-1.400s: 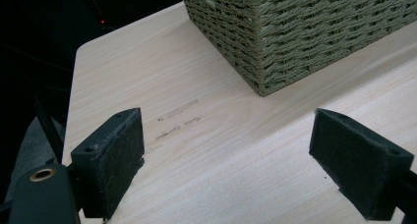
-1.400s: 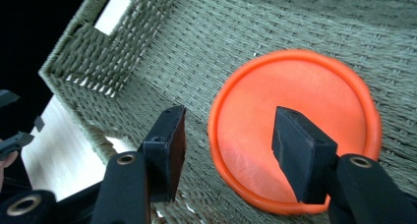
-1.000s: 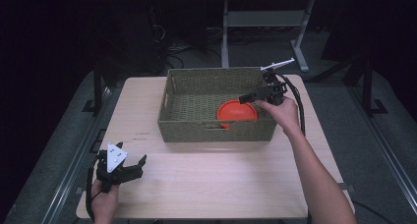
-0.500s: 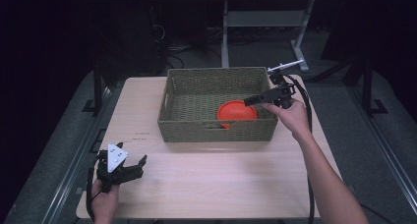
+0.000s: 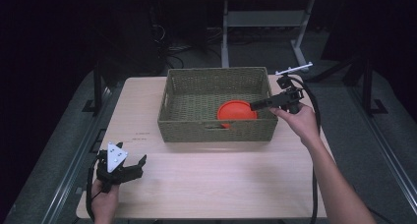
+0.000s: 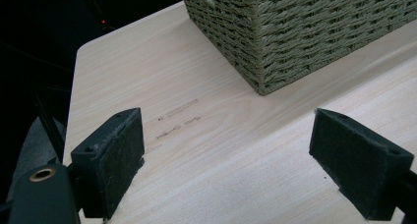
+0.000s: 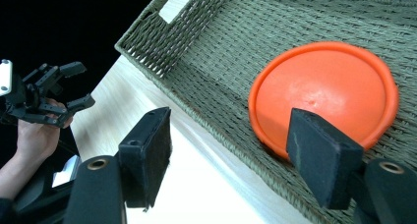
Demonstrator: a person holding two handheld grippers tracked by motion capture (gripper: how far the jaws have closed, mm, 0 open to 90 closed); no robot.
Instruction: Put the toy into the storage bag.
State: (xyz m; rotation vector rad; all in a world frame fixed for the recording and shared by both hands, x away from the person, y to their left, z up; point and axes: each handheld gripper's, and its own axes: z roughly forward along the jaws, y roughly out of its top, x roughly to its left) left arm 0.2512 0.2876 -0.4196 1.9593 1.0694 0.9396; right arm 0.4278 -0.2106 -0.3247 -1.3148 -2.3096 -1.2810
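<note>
We are holding the right black two-jaw gripper (image 5: 253,106) at the 3 o'clock side of the olive-green woven rectangular basket (image 5: 216,131), our right forearm stretching up from the 5 o'clock corner of the high view, the wrist bent so the jaws are pointing toward 9 o'clock over the basket's rim. Its jaws have just been opening and are standing wide apart with nothing between them. In the right gripper view (image 7: 231,155) one jaw is hanging over the basket's edge and the other over the round orange plastic lid (image 7: 324,94).

We are resting the left black two-jaw gripper (image 5: 133,167) at the 7 o'clock corner of the pale wooden table (image 5: 221,184), the hand gripping it from below and its grey 3-cornered plate facing up. In the left gripper view (image 6: 226,160) its 2 jaws are spread wide over bare wood, holding nothing, with the basket's corner at 1 o'clock.

The table is sitting on a grey floor in a dark room, with a grey metal stand (image 5: 265,20) at 12 o'clock.

The orange lid (image 5: 237,111) is lying flat inside the basket, against its near wall, just at 9 o'clock of the right gripper's jaw tips and slightly below them, untouched by either pad.
</note>
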